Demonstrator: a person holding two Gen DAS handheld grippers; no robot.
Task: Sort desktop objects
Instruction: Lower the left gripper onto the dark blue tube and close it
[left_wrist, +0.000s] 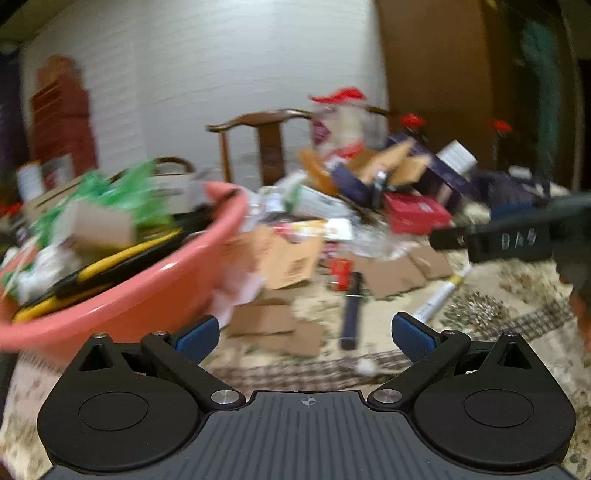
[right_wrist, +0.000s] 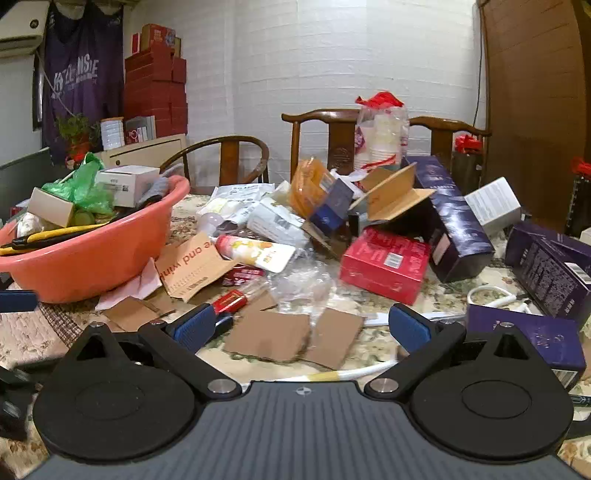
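Both pairs of my fingers are spread wide and hold nothing. Between the tips of my left gripper (left_wrist: 306, 336), at twelve o'clock, a dark pen (left_wrist: 352, 311) lies on the patterned tablecloth (left_wrist: 491, 325) beside flat cardboard scraps (left_wrist: 275, 325). My right gripper (right_wrist: 302, 328) hangs over more cardboard pieces (right_wrist: 291, 338), with a white tube (right_wrist: 343, 373) just under it. At ten o'clock sits the pink basin (right_wrist: 88, 254), holding yellow-handled pliers (right_wrist: 44, 236), green plastic bags (right_wrist: 86, 188) and small white boxes (right_wrist: 127, 182). Farther, at one o'clock, a red box (right_wrist: 386, 264) and purple boxes (right_wrist: 452, 221) sit in the heap, wooden chairs (right_wrist: 325, 136) behind.
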